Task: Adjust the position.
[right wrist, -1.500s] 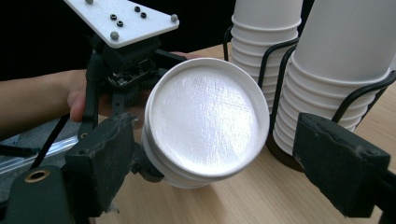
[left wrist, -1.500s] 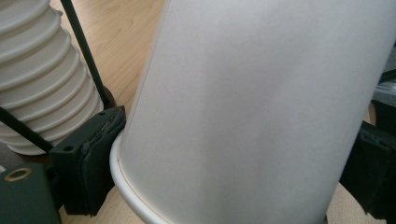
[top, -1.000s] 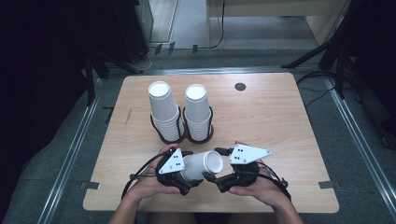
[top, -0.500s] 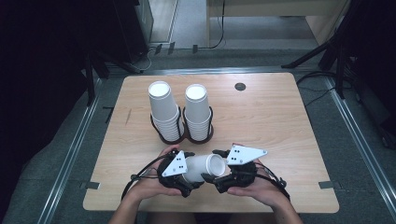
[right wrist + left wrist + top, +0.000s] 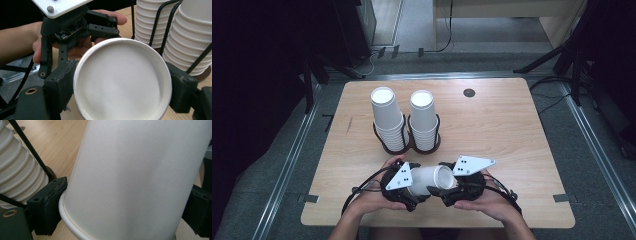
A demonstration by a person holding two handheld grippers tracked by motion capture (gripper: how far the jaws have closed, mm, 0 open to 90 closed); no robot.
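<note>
The paper cup [image 5: 430,178] is clamped between left gripper [image 5: 412,192] and right gripper [image 5: 439,190], whose jaws have just been closing; pulling apart comes next, probably.

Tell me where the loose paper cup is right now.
In the high view the paper cup lies sideways at the table's near edge, between the left tool and the right tool, in front of the two cup stacks.

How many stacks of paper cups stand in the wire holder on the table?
2. The left stack and the right stack stand side by side in the black wire holder at mid-table. A separate white paper cup lies on its side between the two grippers, nearer the person.
</note>
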